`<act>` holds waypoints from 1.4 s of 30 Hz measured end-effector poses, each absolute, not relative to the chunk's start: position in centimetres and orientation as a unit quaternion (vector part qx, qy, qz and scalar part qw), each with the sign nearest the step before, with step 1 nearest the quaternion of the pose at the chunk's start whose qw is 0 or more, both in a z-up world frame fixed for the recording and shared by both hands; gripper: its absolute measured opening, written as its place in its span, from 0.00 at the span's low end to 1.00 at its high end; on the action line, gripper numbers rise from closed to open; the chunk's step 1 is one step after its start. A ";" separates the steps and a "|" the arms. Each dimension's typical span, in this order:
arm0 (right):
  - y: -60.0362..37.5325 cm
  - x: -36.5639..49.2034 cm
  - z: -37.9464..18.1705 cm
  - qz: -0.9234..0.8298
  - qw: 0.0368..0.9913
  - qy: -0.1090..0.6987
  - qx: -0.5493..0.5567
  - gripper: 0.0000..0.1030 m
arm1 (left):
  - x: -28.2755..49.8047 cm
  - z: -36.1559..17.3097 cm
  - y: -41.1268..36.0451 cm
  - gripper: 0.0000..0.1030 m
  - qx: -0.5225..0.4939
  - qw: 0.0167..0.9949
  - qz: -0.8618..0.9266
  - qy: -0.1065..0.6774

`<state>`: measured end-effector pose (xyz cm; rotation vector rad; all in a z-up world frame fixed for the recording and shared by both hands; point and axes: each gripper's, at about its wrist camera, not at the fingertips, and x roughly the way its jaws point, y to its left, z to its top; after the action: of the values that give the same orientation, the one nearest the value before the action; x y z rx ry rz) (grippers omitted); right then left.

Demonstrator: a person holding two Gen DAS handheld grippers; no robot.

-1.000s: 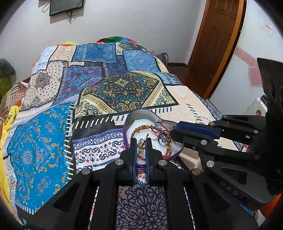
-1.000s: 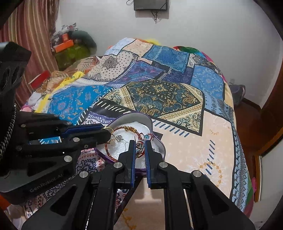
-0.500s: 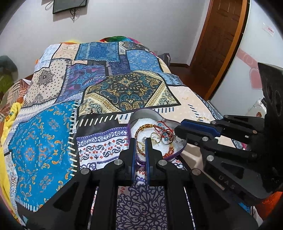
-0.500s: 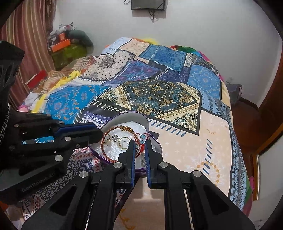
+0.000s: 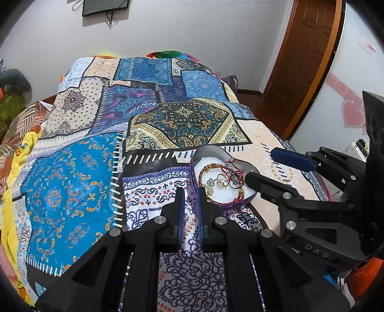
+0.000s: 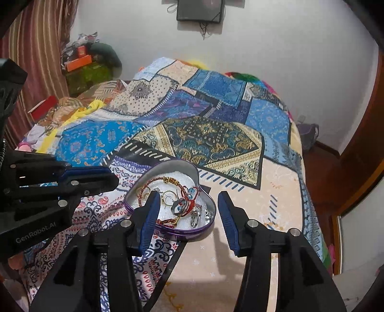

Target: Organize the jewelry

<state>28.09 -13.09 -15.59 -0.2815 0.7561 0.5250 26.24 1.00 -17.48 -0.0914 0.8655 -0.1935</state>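
Observation:
A purple heart-shaped tin (image 5: 240,205) (image 6: 192,231) with a white lining sits on the patchwork bedspread. It holds a tangle of bracelets (image 5: 217,166) (image 6: 168,180), rings (image 6: 180,206) and earrings. My left gripper (image 5: 191,192) is shut and empty, just left of the tin's near rim; it also shows in the right wrist view (image 6: 105,176). My right gripper (image 6: 188,200) is open, with its fingers on either side of the tin's near end, empty. In the left wrist view it (image 5: 260,165) reaches in from the right.
The patchwork bedspread (image 5: 72,192) (image 6: 216,139) covers the bed. A wooden door (image 5: 304,60) is at the right. Clutter and boxes (image 6: 81,62) lie by the striped curtain beyond the bed's far side. A wall TV (image 6: 199,10) hangs above.
My right gripper has opened wide around the tin's near end. My left gripper has pulled back and left, out of the tin, and stays shut.

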 end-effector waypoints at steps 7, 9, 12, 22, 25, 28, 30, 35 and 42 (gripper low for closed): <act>-13.4 26.8 -13.5 0.248 0.896 0.346 -0.124 0.45 | 24.3 -15.0 1.7 0.31 -0.050 0.916 -0.080 0.391; -13.7 26.1 -12.3 0.247 0.901 0.336 -0.119 0.45 | 23.7 -14.1 1.7 0.31 -0.049 0.919 -0.080 0.382; -14.1 24.8 -10.6 0.246 0.909 0.317 -0.112 0.45 | 22.4 -12.2 1.7 0.32 -0.047 0.927 -0.080 0.364; -16.9 17.5 -1.6 0.226 0.951 0.198 -0.066 0.45 | 15.7 -4.1 1.1 0.35 -0.030 0.963 -0.069 0.259; -17.7 15.0 0.7 0.224 0.961 0.156 -0.053 0.45 | 12.9 -1.4 0.9 0.35 -0.026 0.975 -0.066 0.213; -18.4 12.5 2.6 0.224 0.967 0.117 -0.038 0.45 | 9.6 1.1 0.7 0.42 -0.025 0.985 -0.061 0.160; -18.7 11.0 3.4 0.226 0.969 0.096 -0.028 0.45 | 8.0 2.1 0.6 0.46 -0.024 0.989 -0.058 0.133; -18.9 8.2 4.1 0.214 0.975 0.053 -0.013 0.60 | 4.7 3.6 0.3 0.57 -0.015 0.995 -0.038 0.087; -18.7 7.0 3.8 0.184 0.982 0.040 -0.006 0.87 | 2.4 3.2 0.5 0.99 -0.029 0.998 -0.001 0.059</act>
<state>6.96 -18.67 3.77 -0.0128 0.0810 0.3703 2.44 0.51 3.17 -0.0578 0.1190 -0.0017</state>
